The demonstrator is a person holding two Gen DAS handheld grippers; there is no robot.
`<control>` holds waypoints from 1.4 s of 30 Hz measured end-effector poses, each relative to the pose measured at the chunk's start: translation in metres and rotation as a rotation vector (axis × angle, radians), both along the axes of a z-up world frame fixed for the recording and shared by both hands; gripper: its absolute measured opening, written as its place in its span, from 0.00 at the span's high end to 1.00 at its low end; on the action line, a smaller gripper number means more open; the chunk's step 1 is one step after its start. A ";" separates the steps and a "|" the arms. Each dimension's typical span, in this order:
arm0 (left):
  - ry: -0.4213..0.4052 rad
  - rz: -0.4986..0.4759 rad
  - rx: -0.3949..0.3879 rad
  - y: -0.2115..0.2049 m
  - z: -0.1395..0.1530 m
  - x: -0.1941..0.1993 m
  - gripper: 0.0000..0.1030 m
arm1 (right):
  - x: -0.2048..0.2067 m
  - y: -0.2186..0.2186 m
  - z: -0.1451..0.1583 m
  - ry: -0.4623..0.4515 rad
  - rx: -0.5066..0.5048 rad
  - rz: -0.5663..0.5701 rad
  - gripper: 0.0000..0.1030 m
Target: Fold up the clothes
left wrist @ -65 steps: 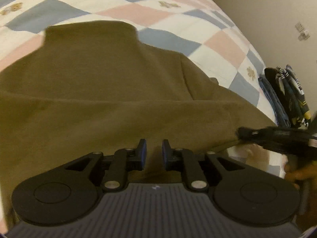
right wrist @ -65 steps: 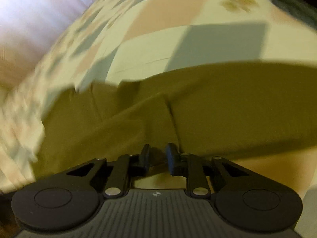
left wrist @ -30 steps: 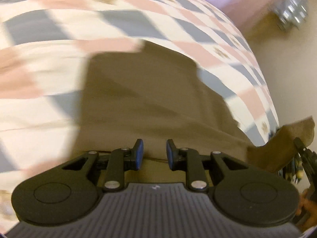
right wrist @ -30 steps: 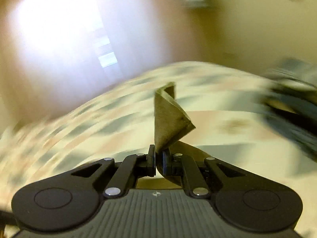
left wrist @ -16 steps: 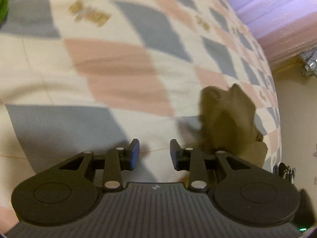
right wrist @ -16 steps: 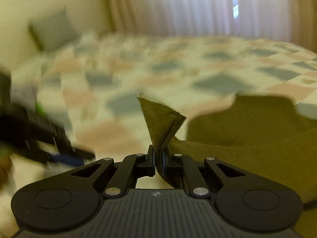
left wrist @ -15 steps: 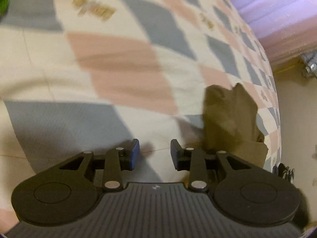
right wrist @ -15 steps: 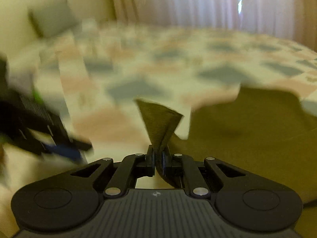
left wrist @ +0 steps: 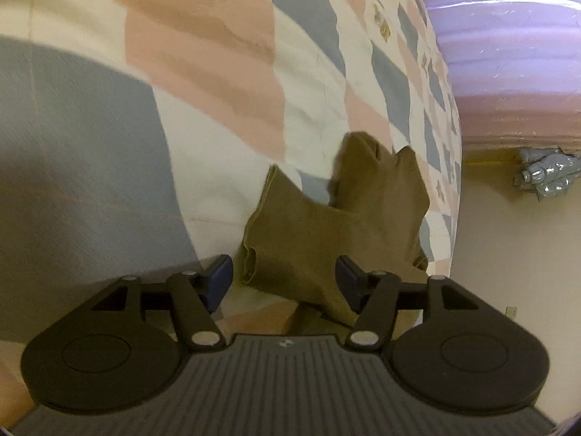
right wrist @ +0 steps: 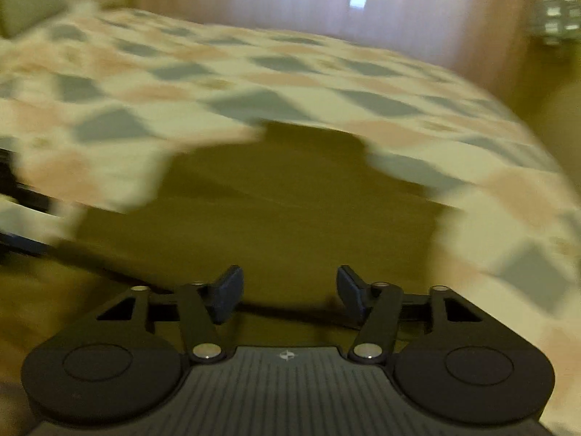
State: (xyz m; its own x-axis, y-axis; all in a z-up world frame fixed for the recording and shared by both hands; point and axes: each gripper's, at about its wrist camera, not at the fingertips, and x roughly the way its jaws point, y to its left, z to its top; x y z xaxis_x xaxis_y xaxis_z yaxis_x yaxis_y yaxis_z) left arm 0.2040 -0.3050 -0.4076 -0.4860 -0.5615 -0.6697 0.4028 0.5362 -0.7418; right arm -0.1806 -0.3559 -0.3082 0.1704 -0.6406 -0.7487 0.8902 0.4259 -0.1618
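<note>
An olive-brown garment [left wrist: 337,225] lies on the checked bedspread [left wrist: 203,58]. In the left wrist view a bunched fold of it rises between the fingers of my left gripper [left wrist: 283,279]. The jaws are opening, and the pads stand wide without pressing the cloth. In the blurred right wrist view the same garment [right wrist: 276,200] is spread flat over the bed. My right gripper [right wrist: 288,287] hovers low over its near part. Its jaws are opening too, with nothing pinched between them.
The bedspread [right wrist: 254,72] of pink, grey and cream squares runs far to the left and back. Pink curtains [left wrist: 508,54] hang past the bed, with a silvery bundle [left wrist: 544,178] on the floor below them. A dark blurred shape [right wrist: 14,196] sits at the right wrist view's left edge.
The right gripper let go of the cloth corner it pinched, and the garment now lies flat. Both grippers' jaws have widened. The left gripper moved so the bunched fold sits between its fingers.
</note>
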 end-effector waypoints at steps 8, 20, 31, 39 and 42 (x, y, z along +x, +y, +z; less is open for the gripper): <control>-0.096 -0.027 0.013 -0.004 0.002 -0.029 0.48 | -0.071 -0.032 -0.039 0.154 -0.005 0.026 0.55; -0.266 -0.084 0.038 -0.009 0.007 -0.075 0.79 | -0.179 -0.071 -0.064 -0.329 0.289 -0.272 0.88; -0.218 -0.004 0.049 -0.003 0.010 -0.071 0.77 | -0.191 -0.168 0.007 -0.586 0.341 -0.279 0.68; -0.198 0.028 0.047 0.000 0.006 -0.063 0.77 | -0.163 -0.240 -0.057 -0.545 0.475 -0.417 0.98; -0.197 0.033 0.045 -0.001 0.004 -0.062 0.77 | -0.168 -0.243 -0.057 -0.467 0.426 -0.493 0.98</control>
